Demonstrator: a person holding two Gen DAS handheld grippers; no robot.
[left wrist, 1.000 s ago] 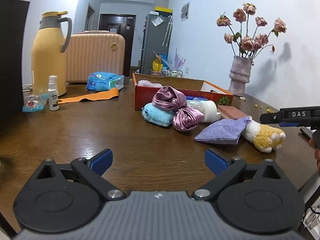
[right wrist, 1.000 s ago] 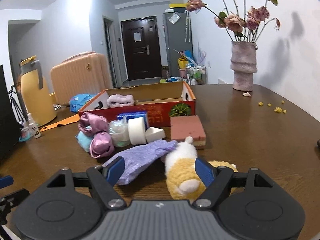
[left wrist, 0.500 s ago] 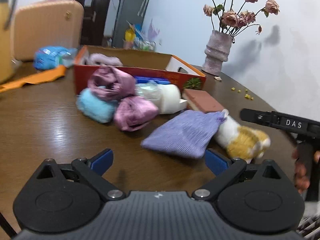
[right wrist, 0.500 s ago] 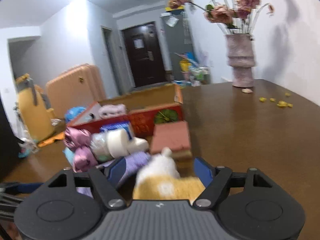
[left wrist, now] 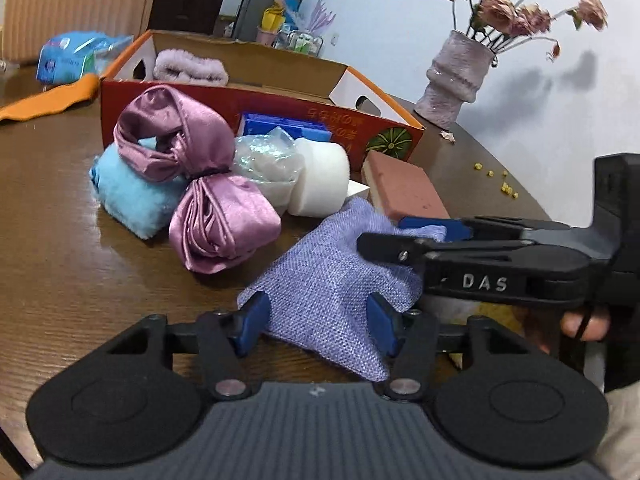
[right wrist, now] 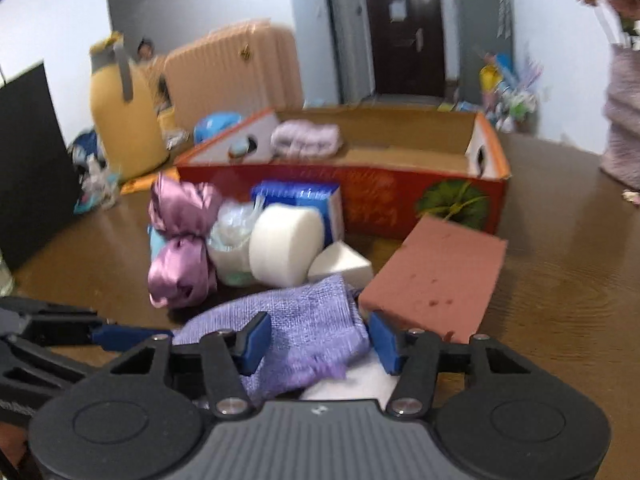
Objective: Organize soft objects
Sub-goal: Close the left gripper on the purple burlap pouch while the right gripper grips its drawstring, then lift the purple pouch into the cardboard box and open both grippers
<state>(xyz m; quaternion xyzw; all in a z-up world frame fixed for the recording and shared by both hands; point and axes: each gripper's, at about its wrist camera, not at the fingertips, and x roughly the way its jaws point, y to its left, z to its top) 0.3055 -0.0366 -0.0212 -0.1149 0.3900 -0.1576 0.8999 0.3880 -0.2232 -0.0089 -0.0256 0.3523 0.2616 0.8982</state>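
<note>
A purple woven pouch (left wrist: 320,280) lies on the brown table in front of the pile. My left gripper (left wrist: 318,326) is closing, and its blue pads touch the pouch's near end on both sides. My right gripper (left wrist: 380,236) comes in from the right and is also closing. In its own view the right gripper (right wrist: 320,338) has the pouch's (right wrist: 304,320) other end and the white-and-yellow plush toy (right wrist: 352,380) between its pads. Behind the two lie a pink satin bundle (left wrist: 192,184), a blue fluffy cloth (left wrist: 132,200) and a white foam roll (left wrist: 320,176). The red cardboard box (left wrist: 240,92) holds a lilac towel (left wrist: 188,68).
A pink sponge block (right wrist: 436,276) lies right of the pouch, in front of the box (right wrist: 380,200). A vase of dried flowers (left wrist: 456,80) stands at the far right, with yellow crumbs (left wrist: 500,184) nearby. A yellow flask (right wrist: 124,120), suitcase (right wrist: 232,76) and orange band (left wrist: 48,100) sit at the back left.
Both grippers moved in over the pouch and the plush toy and narrowed their jaws. The left one now has the pouch between its pads. The right one covers the toy.
</note>
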